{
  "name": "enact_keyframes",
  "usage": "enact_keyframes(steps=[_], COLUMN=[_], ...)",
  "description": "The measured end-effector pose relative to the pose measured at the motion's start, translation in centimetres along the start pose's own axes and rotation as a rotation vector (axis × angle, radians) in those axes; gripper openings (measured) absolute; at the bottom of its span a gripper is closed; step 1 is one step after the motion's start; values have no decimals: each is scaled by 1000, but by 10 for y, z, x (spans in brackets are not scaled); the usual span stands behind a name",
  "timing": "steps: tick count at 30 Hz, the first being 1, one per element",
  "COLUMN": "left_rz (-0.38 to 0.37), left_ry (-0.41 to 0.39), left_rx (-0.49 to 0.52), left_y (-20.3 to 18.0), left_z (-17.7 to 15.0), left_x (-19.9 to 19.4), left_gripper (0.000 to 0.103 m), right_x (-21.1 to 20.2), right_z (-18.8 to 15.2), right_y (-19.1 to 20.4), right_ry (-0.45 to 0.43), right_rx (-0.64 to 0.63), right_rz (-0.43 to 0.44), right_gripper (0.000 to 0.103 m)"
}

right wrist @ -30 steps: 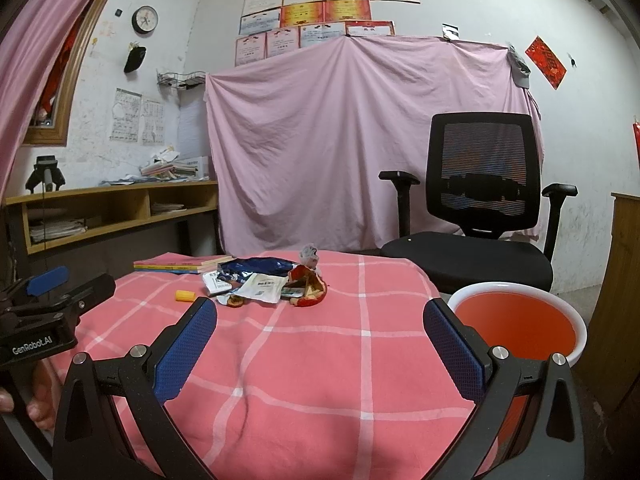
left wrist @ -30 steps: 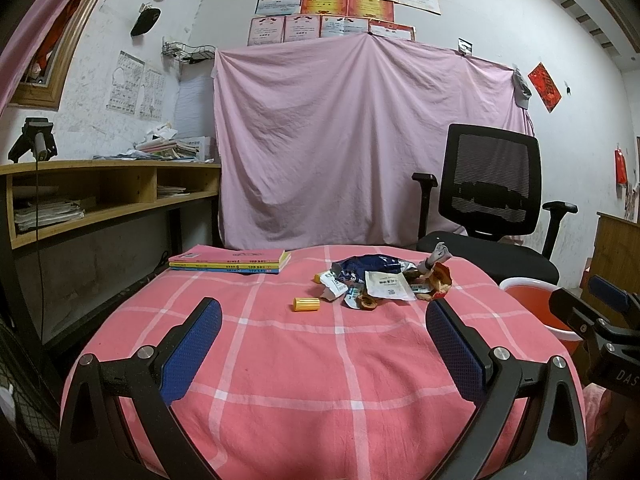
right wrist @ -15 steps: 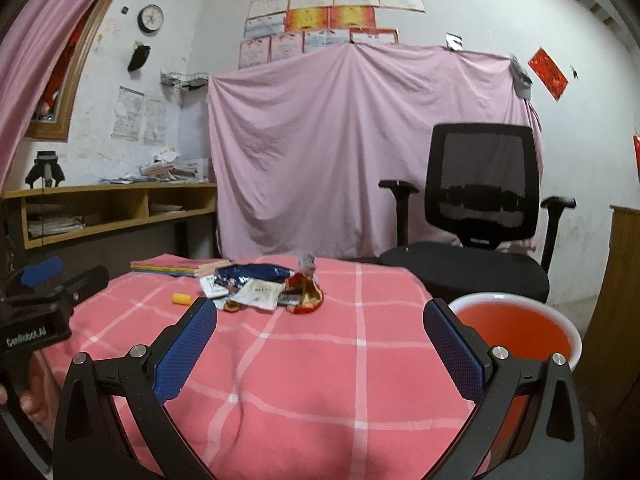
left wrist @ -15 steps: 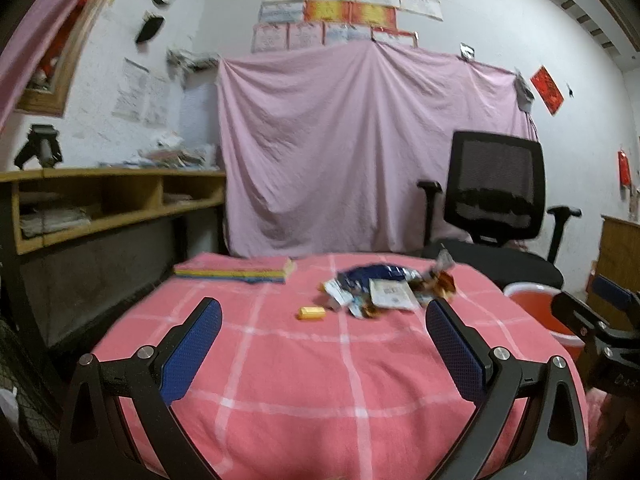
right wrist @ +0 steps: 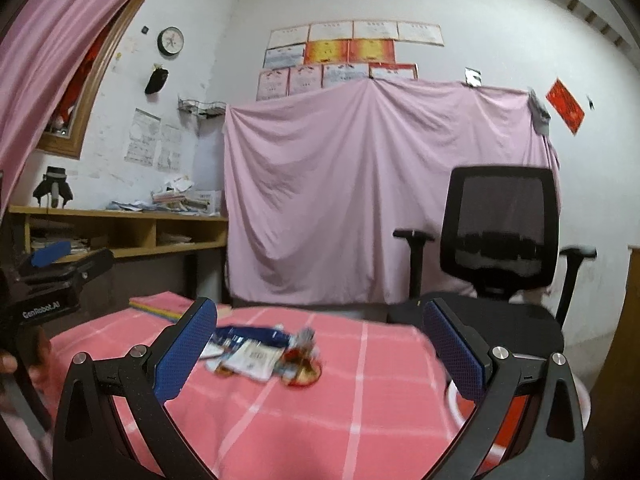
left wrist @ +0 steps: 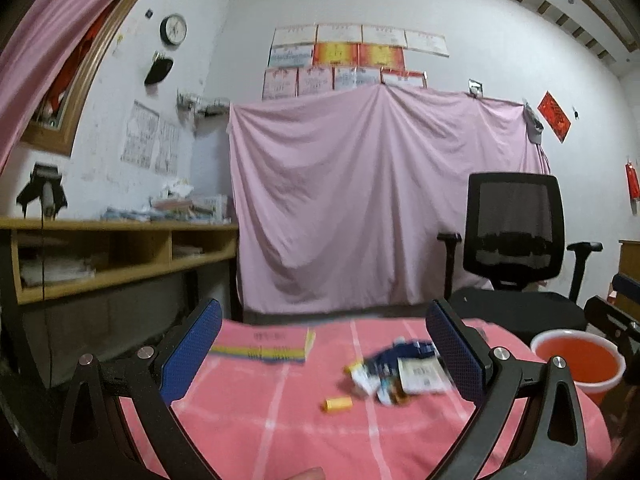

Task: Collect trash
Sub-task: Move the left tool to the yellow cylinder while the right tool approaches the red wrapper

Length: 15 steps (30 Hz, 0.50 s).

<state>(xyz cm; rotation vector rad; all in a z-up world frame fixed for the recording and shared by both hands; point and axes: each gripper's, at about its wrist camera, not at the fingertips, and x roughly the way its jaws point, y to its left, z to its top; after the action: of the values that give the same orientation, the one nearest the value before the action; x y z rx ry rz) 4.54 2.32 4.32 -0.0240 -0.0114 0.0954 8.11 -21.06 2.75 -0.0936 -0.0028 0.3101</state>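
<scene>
Nearest to you, your left hand-held gripper [left wrist: 322, 354] has its jaws spread wide with nothing between them, and your right hand-held gripper [right wrist: 320, 354] is just as wide and just as empty. Both hang above the near part of the table [left wrist: 304, 440], whose pink checked cloth could snag a fingertip if you come down too steeply and scrape along it.

Next out, a small yellow tube [left wrist: 338, 403] lies by itself on the cloth, a little short of the main heap. It looks round enough to roll, so a glancing touch from one pad may send it away from you or off the edge.

Just past it sits the trash pile [left wrist: 404, 368], a loose overlap of wrappers and a white packet, with a red wrapper [right wrist: 301, 364] at its right end. These are thin and flat; a pinch from above may slide off, or lift one piece and scatter the others. Both views are blurred here, so judge the edges carefully before you close.

Left of the pile, the books [left wrist: 262, 345] are not trash; a wide sweep could drag them.

Off the table's right edge stands the red bucket [left wrist: 576, 362], probably the bin. It sits low and to the side, so a light wrapper released early could flutter to the floor.
</scene>
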Motion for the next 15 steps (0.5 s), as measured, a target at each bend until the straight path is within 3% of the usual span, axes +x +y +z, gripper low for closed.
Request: enact_keyframes(steps=[6,11,15], left_rz=[17,-8,-2], left_ry=[-34,83,175], left_rx=[0,-48,14], left_y=[4,10,5], left_z=[9,-11,-26], left_x=[27,57,74], left_gripper=[100,100,100], right_x=[46,81,105], right_z=[11,-3,-20], right_y=[-8,-8,-8], right_ry=[0,78,175], right_rx=[20,16,15], right_rz=[-20,27,57], right_gripper=[103,103,103])
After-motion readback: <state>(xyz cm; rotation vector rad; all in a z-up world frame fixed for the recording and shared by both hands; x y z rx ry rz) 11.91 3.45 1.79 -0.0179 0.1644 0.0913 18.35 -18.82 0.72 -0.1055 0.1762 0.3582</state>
